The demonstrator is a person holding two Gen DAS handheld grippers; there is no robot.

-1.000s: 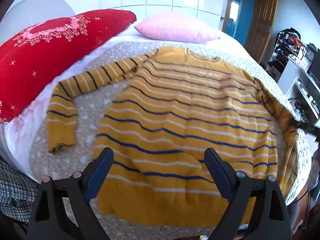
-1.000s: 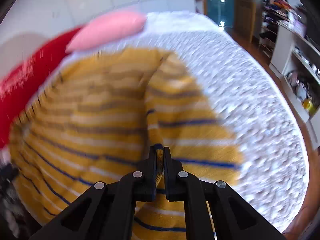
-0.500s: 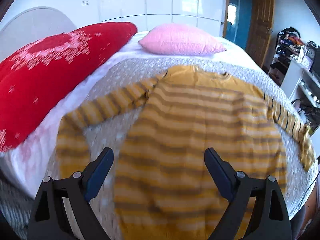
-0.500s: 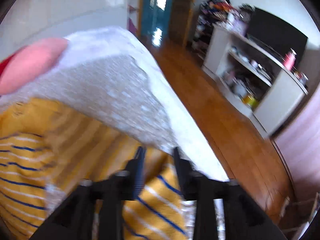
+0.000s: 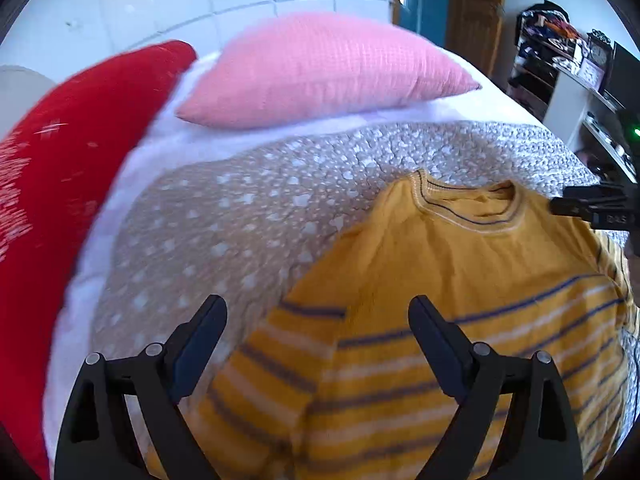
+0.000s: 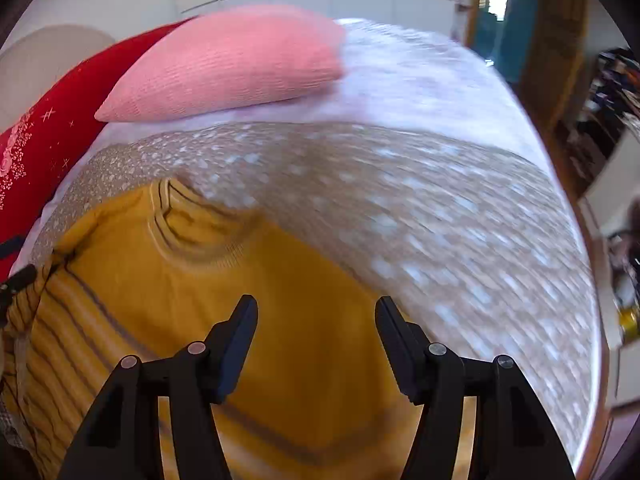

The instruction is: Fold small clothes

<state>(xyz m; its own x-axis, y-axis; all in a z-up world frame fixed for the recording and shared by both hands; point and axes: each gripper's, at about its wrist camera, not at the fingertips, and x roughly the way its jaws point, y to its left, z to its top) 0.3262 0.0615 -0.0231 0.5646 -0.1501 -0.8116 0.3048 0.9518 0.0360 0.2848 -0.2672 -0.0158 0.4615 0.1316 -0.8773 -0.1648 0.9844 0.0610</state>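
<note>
A yellow sweater with blue and white stripes (image 5: pixel 460 280) lies flat on the bed, its neck hole toward the pillows. My left gripper (image 5: pixel 316 320) is open and empty above the sweater's left shoulder and sleeve. My right gripper (image 6: pixel 314 316) is open and empty above the sweater (image 6: pixel 280 340) near its right shoulder, just below the collar (image 6: pixel 188 228). The right gripper's tip also shows at the right edge of the left wrist view (image 5: pixel 592 208).
A grey-beige spotted bedspread (image 5: pixel 240 220) covers the bed. A pink pillow (image 5: pixel 320 72) and a large red cushion (image 5: pixel 60 152) lie at the head. White shelves with clutter (image 5: pixel 592 92) stand to the right, past the bed's edge.
My right gripper has let go of the sleeve it held shut and now stands open near the collar. My left gripper, open throughout, has moved up from the hem to the left shoulder.
</note>
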